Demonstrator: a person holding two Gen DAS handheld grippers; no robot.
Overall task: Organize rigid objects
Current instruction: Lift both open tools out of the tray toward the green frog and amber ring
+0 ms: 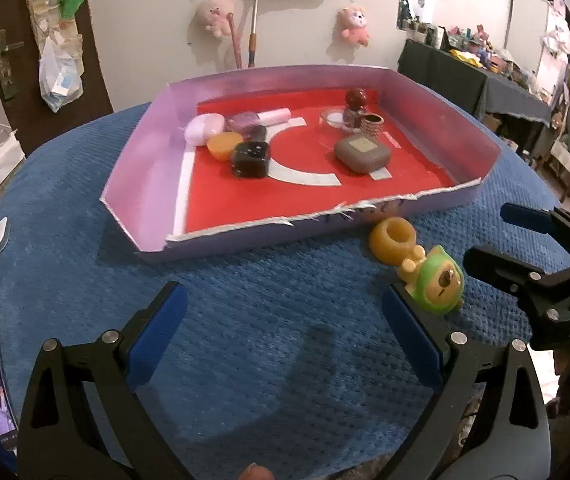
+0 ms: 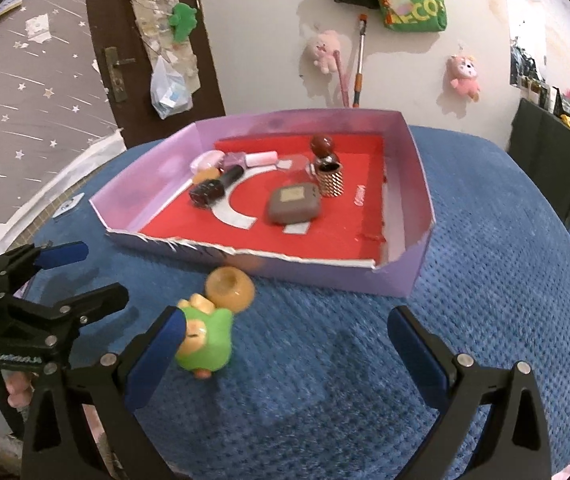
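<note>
A: Left gripper (image 1: pixel 285 320)?
B: Jaws spread wide, nothing between them. Low over the blue cloth (image 1: pixel 245 280). Right pad (image 1: pixel 409 340) just beside the green toy (image 1: pixel 439 284); contact cannot be told.

A: Right gripper (image 2: pixel 285 344)?
B: Jaws also spread wide, empty. Left pad (image 2: pixel 157 356) right against or just beside the toy.

A: Toy position?
B: On the cloth, outside the tray (image 1: pixel 149 168), near its torn front wall. Tipped on its side. Directly beside an orange ring (image 1: pixel 391 246), touching or nearly so.

A: Tray contents?
B: Red floor. Left cluster: pink case (image 1: pixel 201 128), pink tube (image 1: pixel 273 116), orange cap (image 1: pixel 223 146), black dice (image 1: pixel 249 160), packed close. Right group: grey case (image 1: pixel 361 153), gold cup (image 1: pixel 372 125), dark bottle with round red stopper (image 1: pixel 355 108), clear dish (image 1: pixel 331 120).

A: Elsewhere?
B: Plush toys (image 1: pixel 217 14) hanging on the wall behind.
</note>
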